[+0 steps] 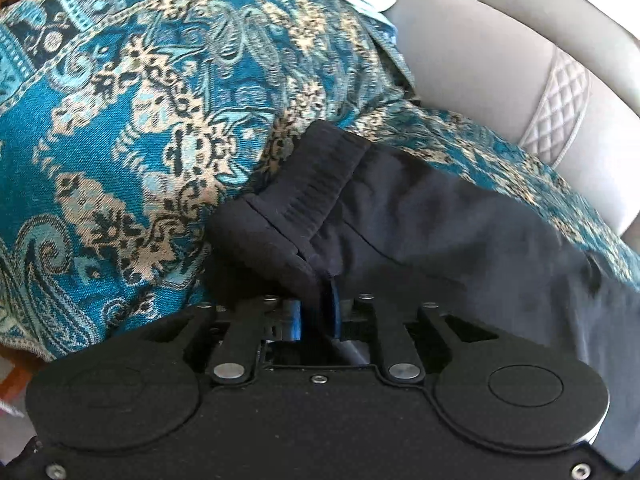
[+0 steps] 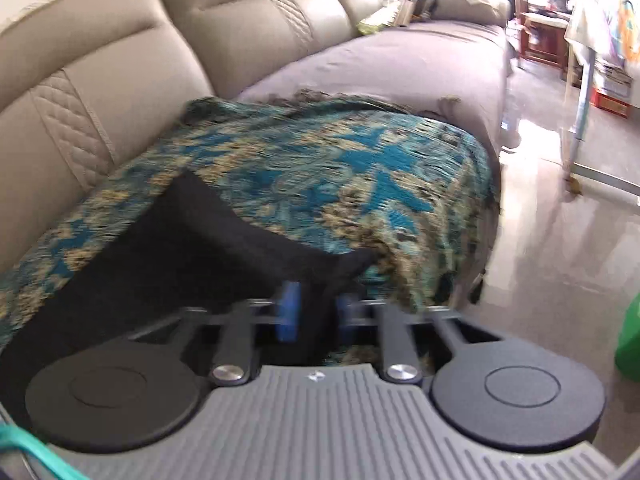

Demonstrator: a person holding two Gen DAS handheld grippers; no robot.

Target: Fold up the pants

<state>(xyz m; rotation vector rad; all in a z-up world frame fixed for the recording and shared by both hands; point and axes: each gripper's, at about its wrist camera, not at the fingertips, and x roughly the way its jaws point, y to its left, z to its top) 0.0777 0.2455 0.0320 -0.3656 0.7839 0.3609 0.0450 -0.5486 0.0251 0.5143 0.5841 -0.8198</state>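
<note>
Black pants (image 1: 420, 216) lie on a teal and gold patterned throw (image 1: 140, 120) over a sofa seat. In the left wrist view the ribbed waistband (image 1: 316, 172) points away from me. My left gripper (image 1: 316, 312) is shut on the pants' near edge, with dark cloth pinched between the blue pads (image 1: 335, 308). In the right wrist view the pants (image 2: 192, 240) spread to the left. My right gripper (image 2: 318, 312) is shut on a bunched end of the pants (image 2: 344, 268), with blue fingertips (image 2: 289, 310) on either side of the cloth.
The beige leather sofa back (image 2: 120, 60) runs behind the throw (image 2: 340, 168). A grey seat cover (image 2: 400, 56) extends far right with clutter at its end. The shiny tiled floor (image 2: 560, 240), a table leg (image 2: 580, 120) and a green object (image 2: 630, 340) lie to the right.
</note>
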